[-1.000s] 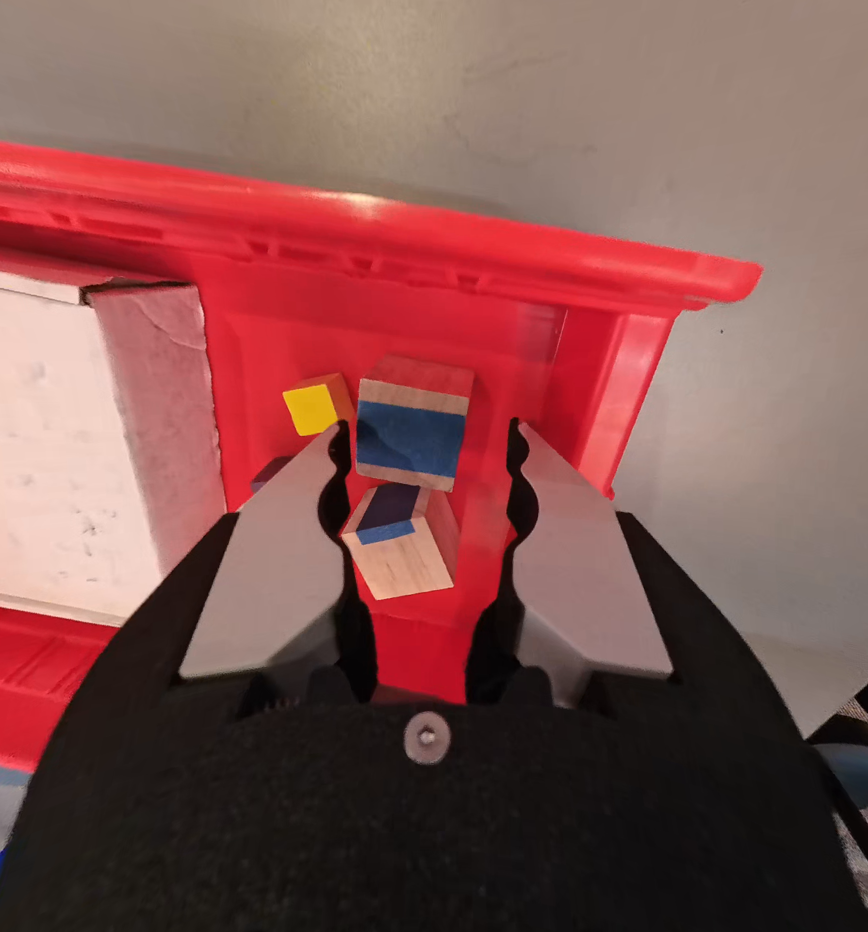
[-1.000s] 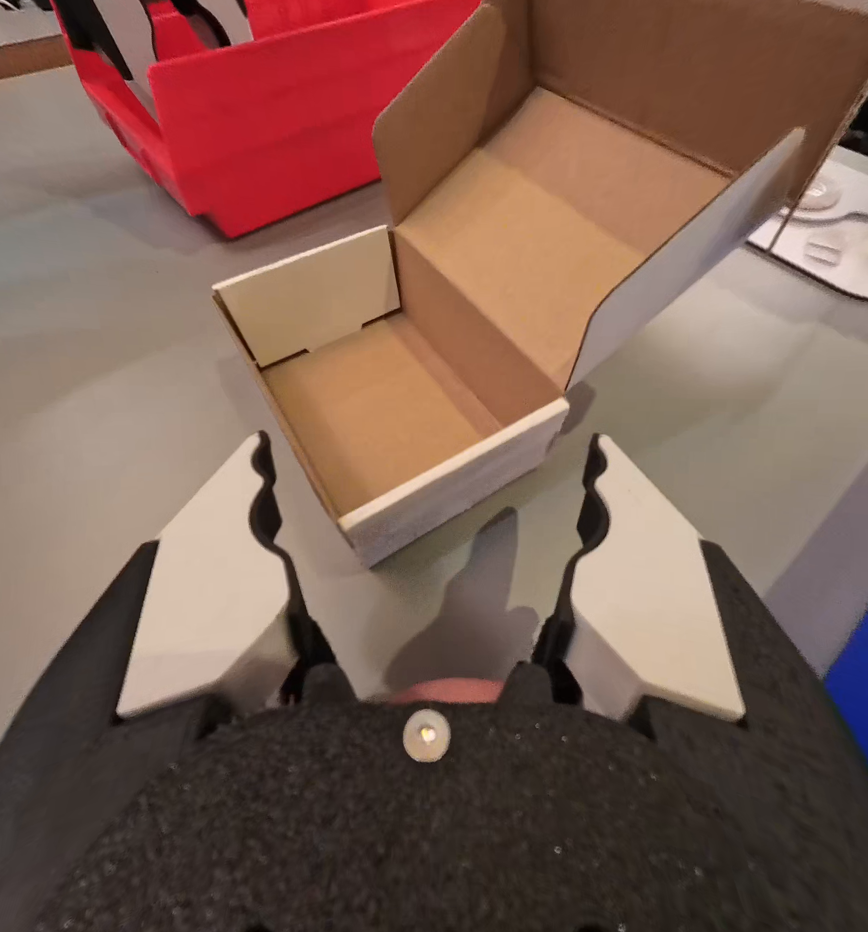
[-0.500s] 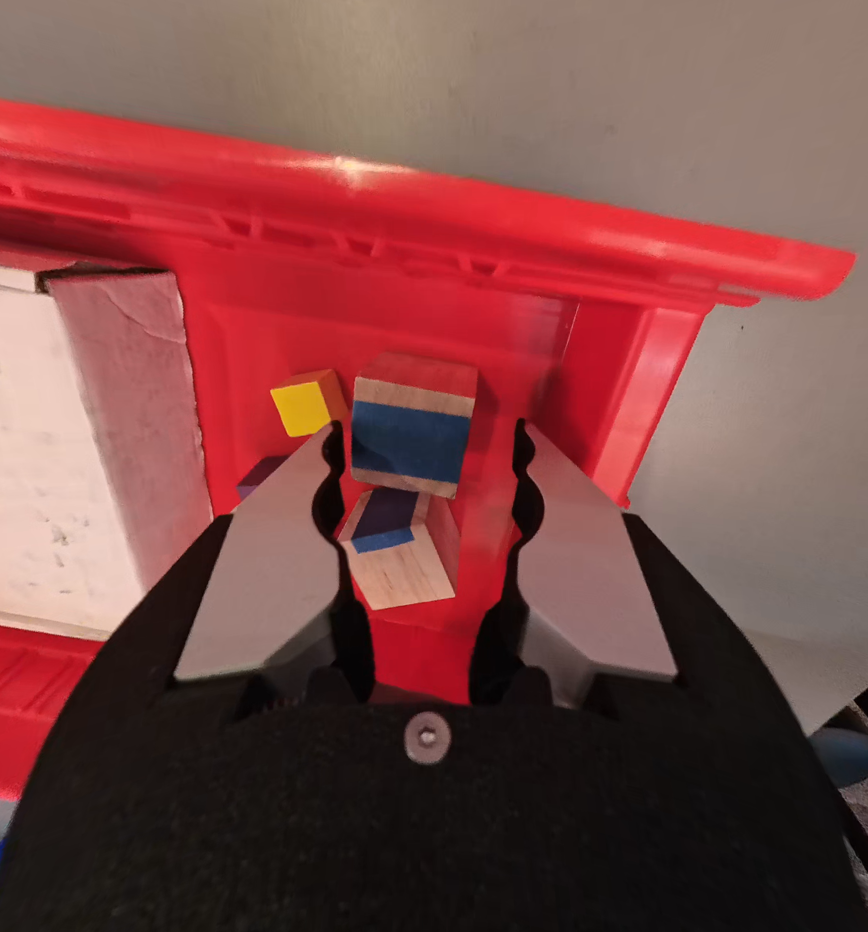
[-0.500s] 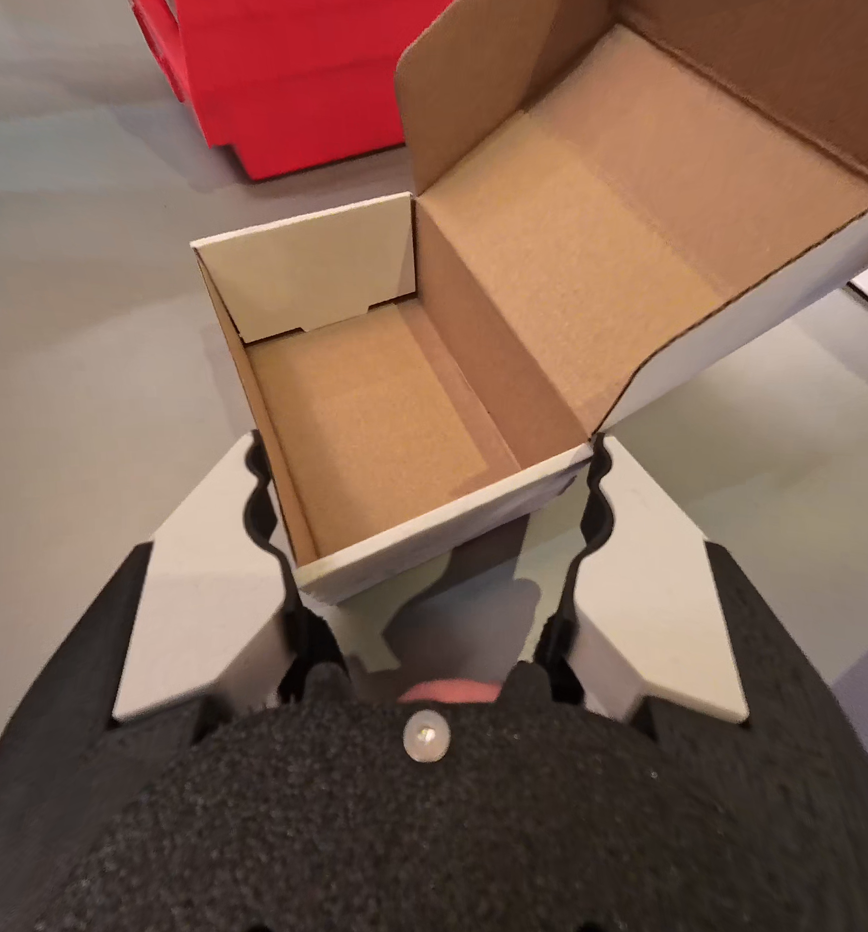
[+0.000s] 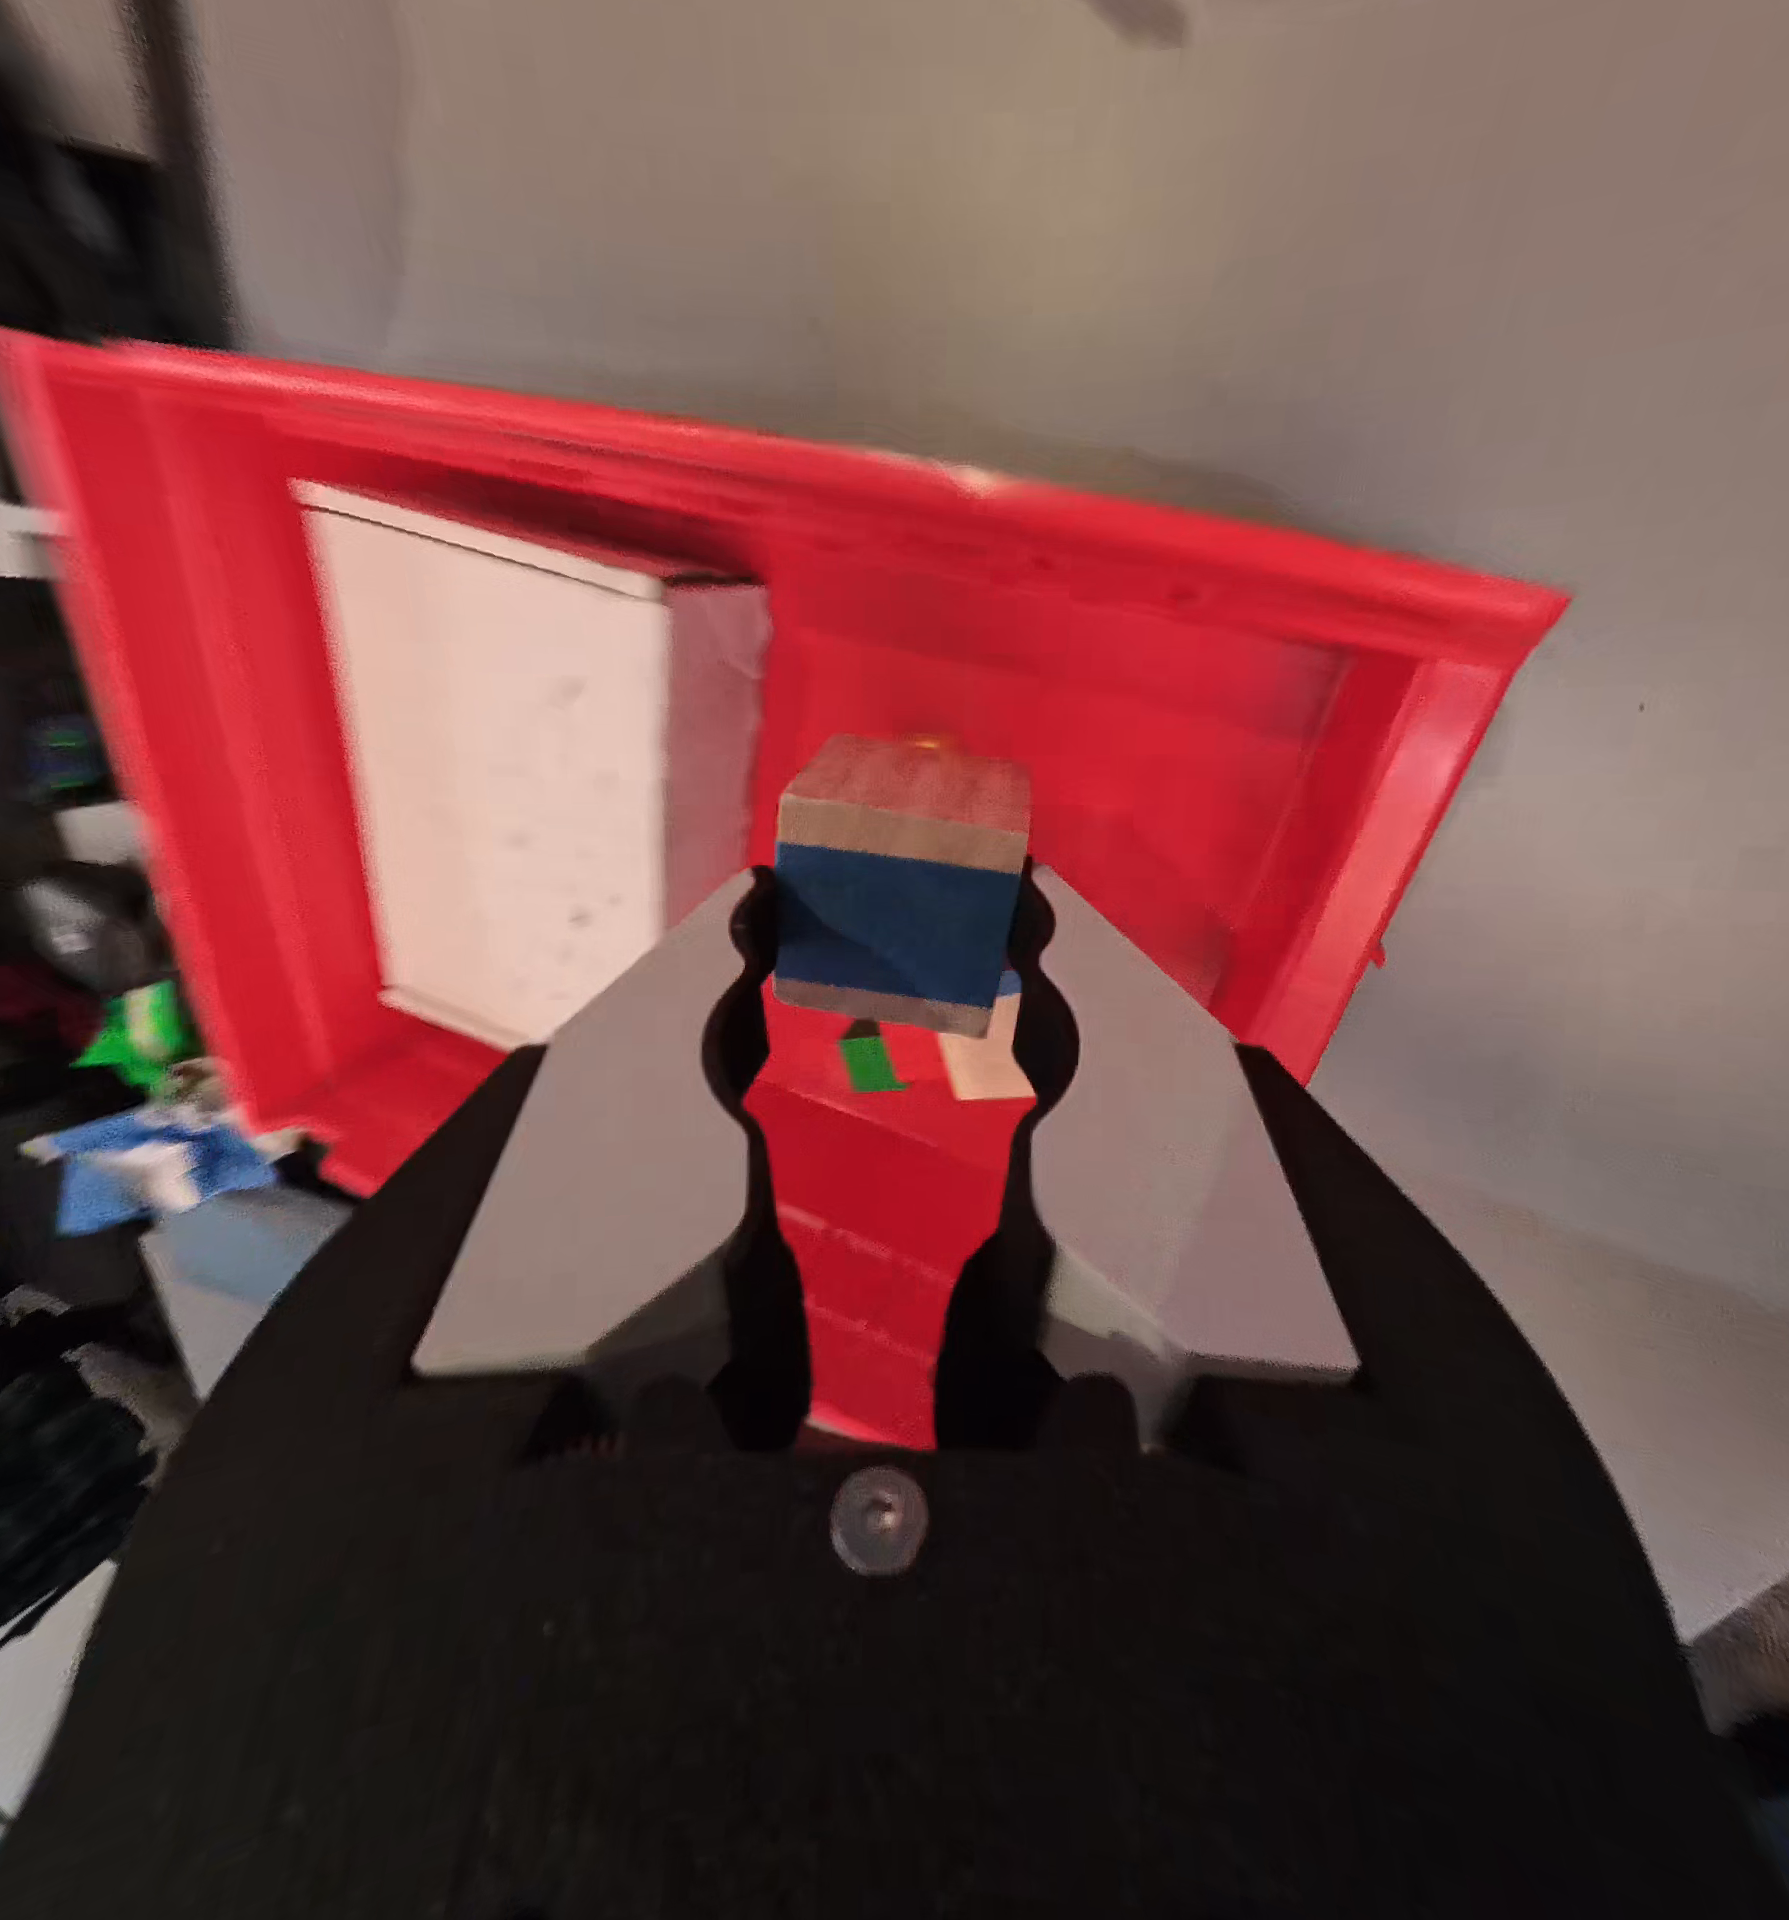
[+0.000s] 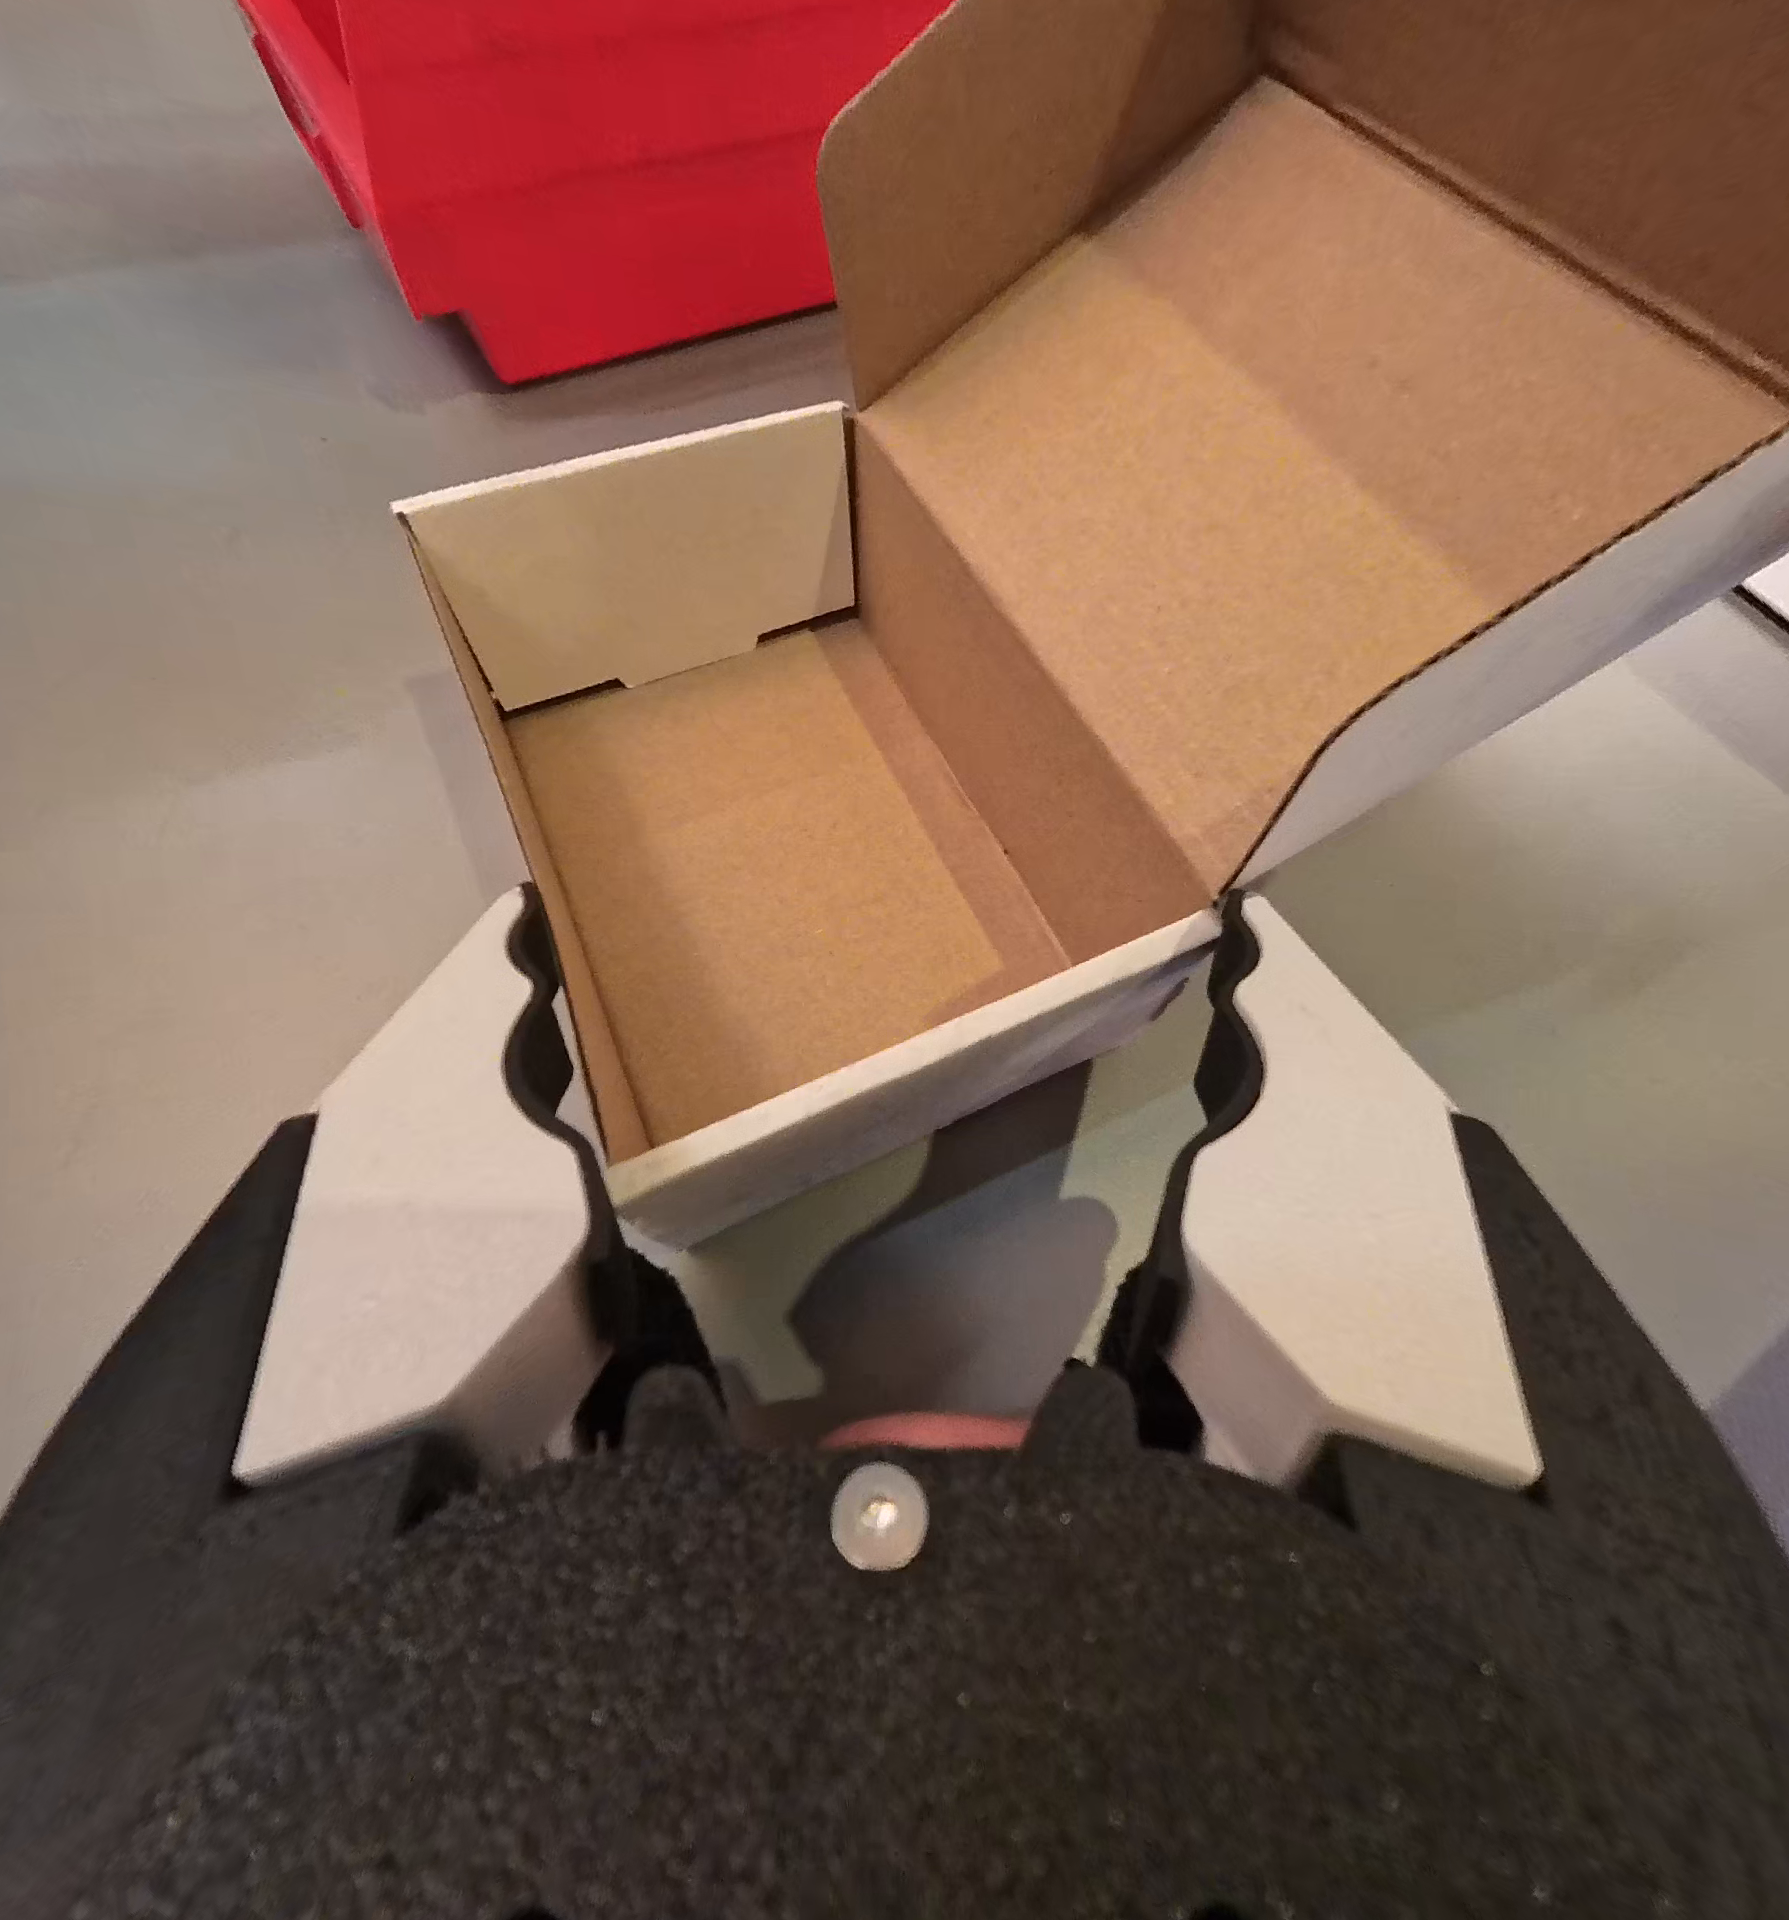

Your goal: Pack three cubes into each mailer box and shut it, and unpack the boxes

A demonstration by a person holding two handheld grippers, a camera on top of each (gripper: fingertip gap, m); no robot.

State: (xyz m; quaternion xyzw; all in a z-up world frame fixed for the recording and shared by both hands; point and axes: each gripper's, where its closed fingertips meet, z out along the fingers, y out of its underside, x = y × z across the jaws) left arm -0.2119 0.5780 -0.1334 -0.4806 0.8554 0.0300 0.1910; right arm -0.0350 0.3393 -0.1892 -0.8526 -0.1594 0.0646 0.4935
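cube (image 5: 895,914) above bin (image 5: 1129,582), box (image 5: 495,769) inside

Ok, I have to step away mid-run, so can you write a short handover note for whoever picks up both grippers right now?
Left gripper: shut on a wooden cube with a blue face, lifted above the red plastic bin.
Right gripper: open, its fingers either side of the near end of the open white cardboard mailer box on the grey table.
In the bin: a closed white box and a few more cubes, blurred.
Done: one cube picked.
Left: the open box holds nothing yet; put in three cubes, shut it, then the rest.
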